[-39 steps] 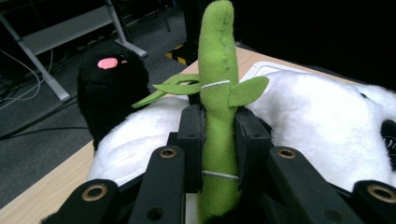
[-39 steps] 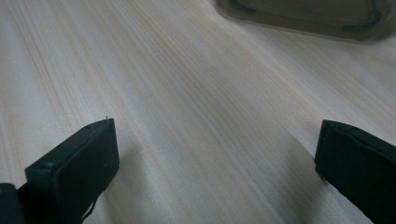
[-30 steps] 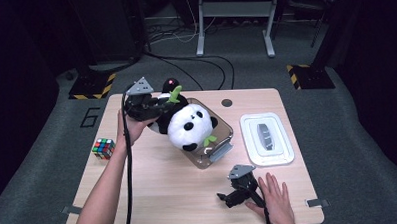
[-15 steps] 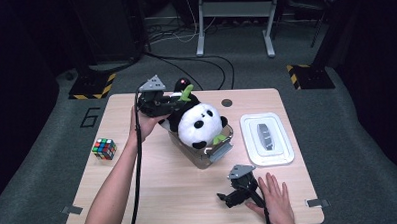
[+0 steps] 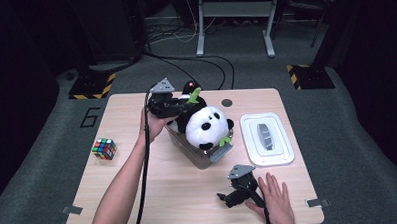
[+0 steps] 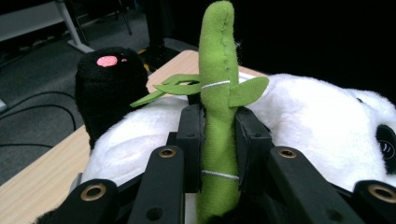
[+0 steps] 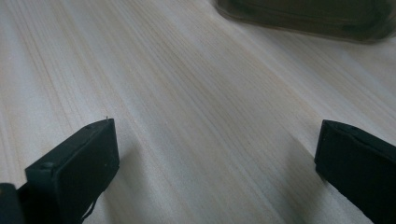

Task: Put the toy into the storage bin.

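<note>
- High view: the left hand-held gripper (image 5: 178, 103) is seen at the far middle of the wooden counter (image 5: 139, 204), carried by the person's left hand (image 5: 154, 124).
- A green bamboo stalk (image 5: 194, 95), part of the panda plush (image 5: 205, 126), is clamped by the left hand-held gripper.
- Left gripper view: the bamboo stalk (image 6: 217, 107) is seen upright between the two black jaws, which are pressed against it from both sides; two green leaves are spread from it just above the pads.
- The panda plush (image 6: 308, 126) is seen right behind the jaws, with a black paw and its pink pad (image 6: 108, 60) at upper left.
- The panda plush is seen sitting in a clear plastic box (image 5: 198, 154) near the middle of the counter, with most of its body above the rim.
- A white lid (image 5: 266, 138) is laid flat on the counter just right of the box.
- A colour cube (image 5: 103, 148) is seen near the left edge of the counter, well apart from the box.
- The right hand-held gripper (image 5: 224, 197) is rested on the counter near the front edge, with the person's right hand (image 5: 272, 197) flat beside it.
- Right gripper view: the jaws are seen spread wide over bare wood (image 7: 196, 116), with nothing between them.
</note>
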A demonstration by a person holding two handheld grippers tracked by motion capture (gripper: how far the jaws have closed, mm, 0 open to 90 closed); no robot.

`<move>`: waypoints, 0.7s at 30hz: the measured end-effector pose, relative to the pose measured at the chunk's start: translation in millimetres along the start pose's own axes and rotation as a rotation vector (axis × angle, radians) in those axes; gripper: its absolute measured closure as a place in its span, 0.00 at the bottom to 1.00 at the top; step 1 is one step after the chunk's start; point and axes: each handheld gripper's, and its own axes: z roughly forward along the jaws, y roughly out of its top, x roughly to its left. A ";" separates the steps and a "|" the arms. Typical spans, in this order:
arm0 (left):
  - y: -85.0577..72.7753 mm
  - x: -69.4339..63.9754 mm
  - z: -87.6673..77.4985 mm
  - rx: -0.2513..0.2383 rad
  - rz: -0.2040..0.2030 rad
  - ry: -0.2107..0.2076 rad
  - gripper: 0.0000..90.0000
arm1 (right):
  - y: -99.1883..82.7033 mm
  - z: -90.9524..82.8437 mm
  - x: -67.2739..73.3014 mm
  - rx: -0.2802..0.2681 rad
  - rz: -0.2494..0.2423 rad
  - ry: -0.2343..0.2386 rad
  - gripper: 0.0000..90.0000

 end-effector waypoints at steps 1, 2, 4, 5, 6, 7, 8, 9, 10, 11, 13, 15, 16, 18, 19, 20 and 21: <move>-1.5 0.0 2.6 0.007 -0.001 0.010 0.83 | 0.0 0.0 0.0 0.000 -0.001 0.000 0.00; -3.1 1.0 4.5 0.011 -0.006 0.012 0.83 | 0.0 0.0 -0.1 0.000 -0.001 0.001 0.00; -6.1 3.9 6.0 0.004 -0.026 0.010 0.83 | 0.0 0.0 0.1 0.000 0.000 -0.002 0.00; -7.3 5.1 6.3 0.001 -0.026 0.011 0.83 | -0.1 0.0 0.0 0.000 -0.001 -0.002 0.00; -8.2 5.3 6.8 0.000 -0.025 0.016 0.83 | 0.0 0.1 0.1 -0.001 0.000 -0.002 0.00; -8.6 4.9 7.3 0.001 -0.017 0.029 0.83 | 0.0 0.0 0.0 0.000 -0.001 -0.002 0.00; -8.8 4.3 7.8 0.003 -0.006 0.038 0.83 | 0.0 0.0 0.0 0.000 -0.001 -0.002 0.00; -9.0 3.6 8.5 0.003 -0.001 0.045 0.83 | 0.0 0.1 0.0 -0.001 -0.001 -0.002 0.00; -9.2 3.8 9.1 0.007 0.005 0.048 0.83 | 0.0 0.0 0.1 -0.001 -0.001 -0.002 0.00; -9.9 4.1 10.2 0.004 0.000 0.041 0.83 | 0.0 0.1 0.0 -0.001 -0.001 -0.002 0.00; -10.9 4.4 12.6 0.013 -0.001 0.035 0.83 | 0.0 0.1 0.1 -0.001 -0.001 -0.002 0.00; -12.1 5.9 14.2 0.018 -0.005 0.033 0.83 | -0.1 0.0 0.0 0.000 -0.002 -0.001 0.00; -12.9 7.0 14.4 0.016 -0.011 0.028 0.82 | -0.1 0.0 0.0 -0.001 -0.001 -0.002 0.00; -14.1 7.6 14.6 0.015 -0.016 0.029 0.82 | -0.1 0.0 0.0 0.000 -0.001 -0.002 0.00; -14.5 7.4 14.6 0.015 -0.015 0.029 0.81 | 0.0 0.1 0.0 -0.001 -0.001 -0.002 0.00; -14.7 7.1 14.3 0.016 -0.018 0.028 0.80 | 0.0 0.1 0.1 -0.001 0.000 -0.002 0.00; -14.6 7.1 13.9 0.014 -0.023 0.029 0.77 | -0.1 0.1 0.1 -0.001 -0.001 -0.002 0.00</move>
